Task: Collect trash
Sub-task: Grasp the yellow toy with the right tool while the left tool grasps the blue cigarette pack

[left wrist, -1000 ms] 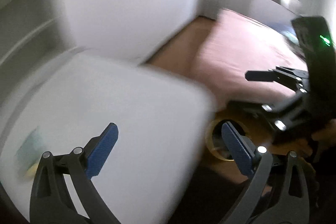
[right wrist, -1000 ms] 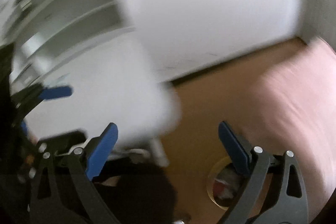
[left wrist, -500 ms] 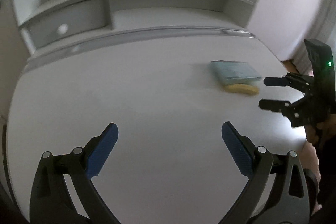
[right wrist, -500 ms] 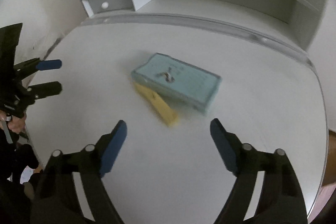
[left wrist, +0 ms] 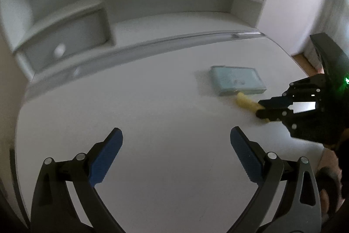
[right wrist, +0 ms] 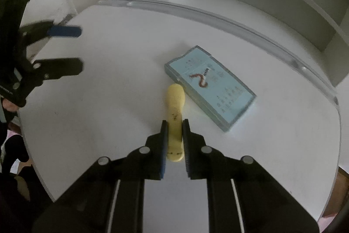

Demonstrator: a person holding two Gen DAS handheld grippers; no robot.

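A white table (right wrist: 109,102) is seen under both tongs. A light blue box (right wrist: 209,88) lies just ahead-right of the right gripper (right wrist: 174,123), which is closed on the yellow peel (right wrist: 174,106). The left gripper (left wrist: 176,141) is held wide open, empty. The peel is gripped but not yet lifted; the box is left.

1. The pale blue box (right wrist: 210,87), lying just ahead and right of the right gripper (right wrist: 174,123), is showing printed rows too small to read.
2. A red-brown squiggle mark is sitting mid-lid.
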